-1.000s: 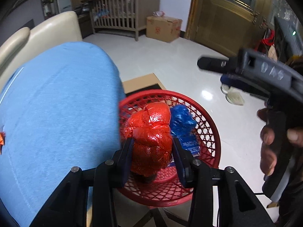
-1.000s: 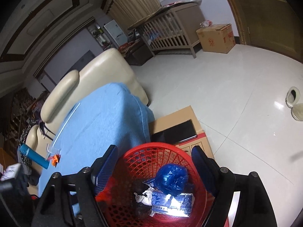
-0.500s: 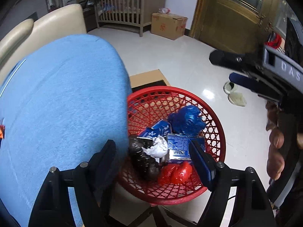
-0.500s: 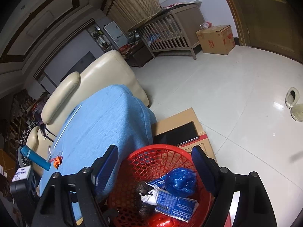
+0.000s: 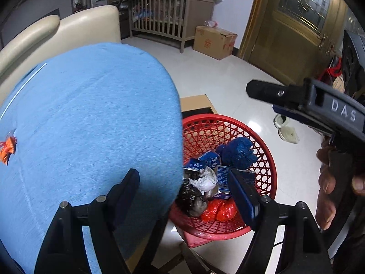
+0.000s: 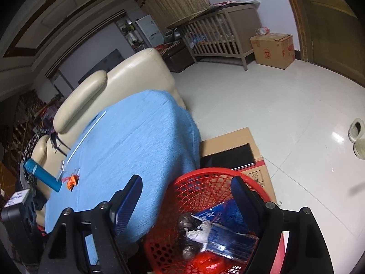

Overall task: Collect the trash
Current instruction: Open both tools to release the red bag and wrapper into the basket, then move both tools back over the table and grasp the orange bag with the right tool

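A red mesh basket (image 5: pixel 262 150) stands beside the blue-covered table (image 5: pixel 86 123). In it lie a red crumpled bag (image 5: pixel 219 210), a blue bag (image 5: pixel 237 153), a black bag (image 5: pixel 191 198), white paper (image 5: pixel 205 179) and blue packets. My left gripper (image 5: pixel 182 194) is open and empty above the table edge and basket. My right gripper (image 6: pixel 184 196) is open and empty over the basket (image 6: pixel 205 180); it also shows at the right of the left wrist view (image 5: pixel 319 105). An orange wrapper (image 6: pixel 71 180) lies on the table (image 6: pixel 136 141).
A blue bottle (image 6: pixel 42 174) lies at the table's far left end. A flat cardboard box (image 6: pixel 239 146) sits on the floor behind the basket. Cream sofa (image 6: pixel 114 77), crib (image 6: pixel 219 38), a carton (image 6: pixel 273 50) and slippers (image 6: pixel 358 137) stand around the white floor.
My left gripper opened and let the red bag fall into the basket, then drew back left over the table. My right gripper shifted slightly left.
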The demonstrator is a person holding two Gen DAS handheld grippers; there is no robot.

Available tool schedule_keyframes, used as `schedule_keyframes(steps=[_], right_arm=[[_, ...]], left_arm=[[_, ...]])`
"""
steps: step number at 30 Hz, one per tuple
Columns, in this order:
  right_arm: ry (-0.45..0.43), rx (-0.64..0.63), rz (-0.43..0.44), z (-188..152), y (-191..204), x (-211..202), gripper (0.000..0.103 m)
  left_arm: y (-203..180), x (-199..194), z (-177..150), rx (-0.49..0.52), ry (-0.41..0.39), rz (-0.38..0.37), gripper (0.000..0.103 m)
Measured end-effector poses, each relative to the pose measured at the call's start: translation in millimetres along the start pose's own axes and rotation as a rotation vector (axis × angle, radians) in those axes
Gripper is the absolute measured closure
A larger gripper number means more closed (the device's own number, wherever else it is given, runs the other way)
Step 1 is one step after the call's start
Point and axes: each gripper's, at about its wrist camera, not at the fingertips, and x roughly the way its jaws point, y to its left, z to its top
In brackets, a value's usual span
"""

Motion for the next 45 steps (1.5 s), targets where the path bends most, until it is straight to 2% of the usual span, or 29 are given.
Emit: schedule_keyframes(steps=[10, 15, 26, 33, 38, 45], right_arm=[[0.056, -0.102, 0.012, -7.4, 58.9, 20.9, 0.020], [0.086, -0.158, 0.025, -11.8, 92.8, 36.3, 0.020], [0.189, -0.289, 0.075, -39.1, 176.6, 82.3, 0.020], [0.246, -0.346, 0.084, -52.8, 213.9, 109.0, 0.020], [0.276, -0.418, 0.127, -60.3, 268.1, 139.4, 0.020], [0.294, -0.569, 0.150, -86.4, 370.2, 195.8, 0.020]], left_arm=[[50.9, -19.3, -11.8, -0.115, -0.043, 0.018, 0.023], [97.9, -32.7, -26.9, -0.216, -0.066, 0.047, 0.023], [235.5, -58.4, -75.8, -0.558, -0.105, 0.172, 0.023], [303.2, -76.3, -109.1, -0.718, -0.143, 0.262, 0.023], [326.7, -88.1, -129.5, -0.753, -0.156, 0.339, 0.023], [347.3, -94.9, -154.4, -0.786, -0.144, 0.366, 0.023]])
